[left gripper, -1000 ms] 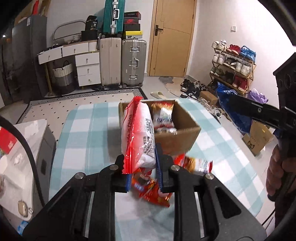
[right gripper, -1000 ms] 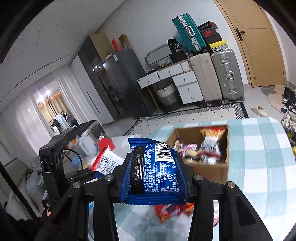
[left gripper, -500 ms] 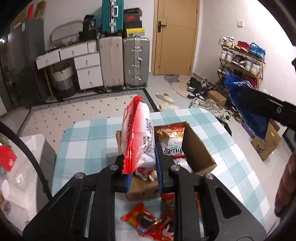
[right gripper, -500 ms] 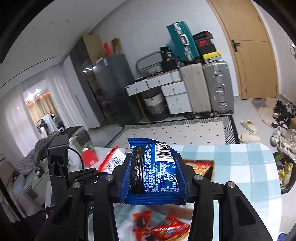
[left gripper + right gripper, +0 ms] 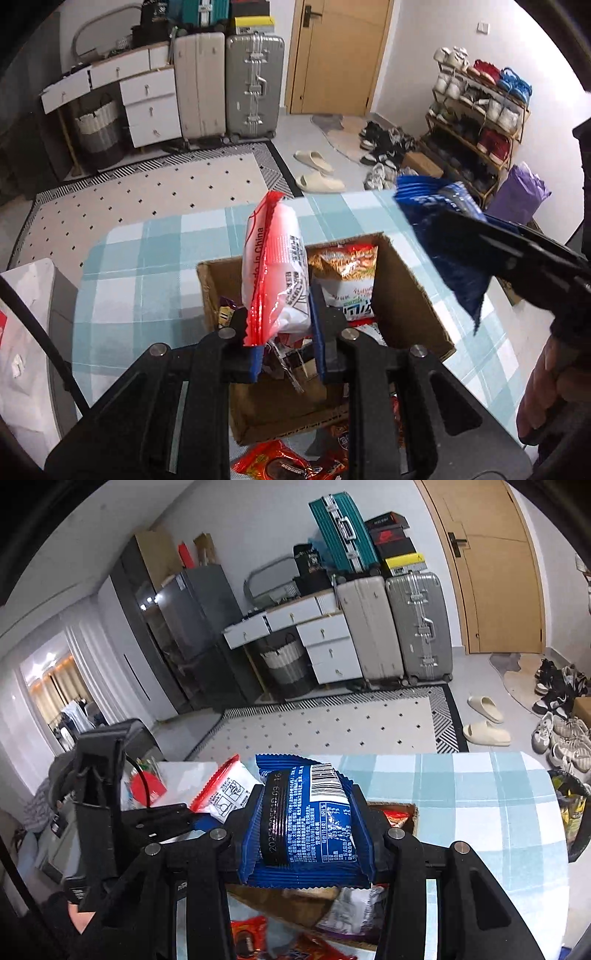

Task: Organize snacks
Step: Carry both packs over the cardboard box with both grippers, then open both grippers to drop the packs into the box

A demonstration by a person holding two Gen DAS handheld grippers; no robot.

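Note:
My left gripper [image 5: 286, 332] is shut on a white snack packet with red edges [image 5: 275, 266], held upright over the open cardboard box [image 5: 402, 295]. The box holds several snack bags [image 5: 347, 273]. My right gripper [image 5: 306, 834] is shut on a blue snack packet [image 5: 306, 819], held above the box's right side; that packet also shows in the left wrist view [image 5: 443, 236]. The white packet shows in the right wrist view [image 5: 229, 794] to the left of the blue one. Red snack packets [image 5: 284, 461] lie on the table in front of the box.
The table has a teal and white checked cloth [image 5: 147, 258]. A white cabinet [image 5: 22, 332] stands at its left. Suitcases [image 5: 255, 85], drawers [image 5: 147, 99], a door [image 5: 340, 55] and a shoe rack [image 5: 480, 110] are beyond.
Both grippers have moved forward over the box with their packets. The box now lies right under the left gripper, and the blue packet has come in above its right side.

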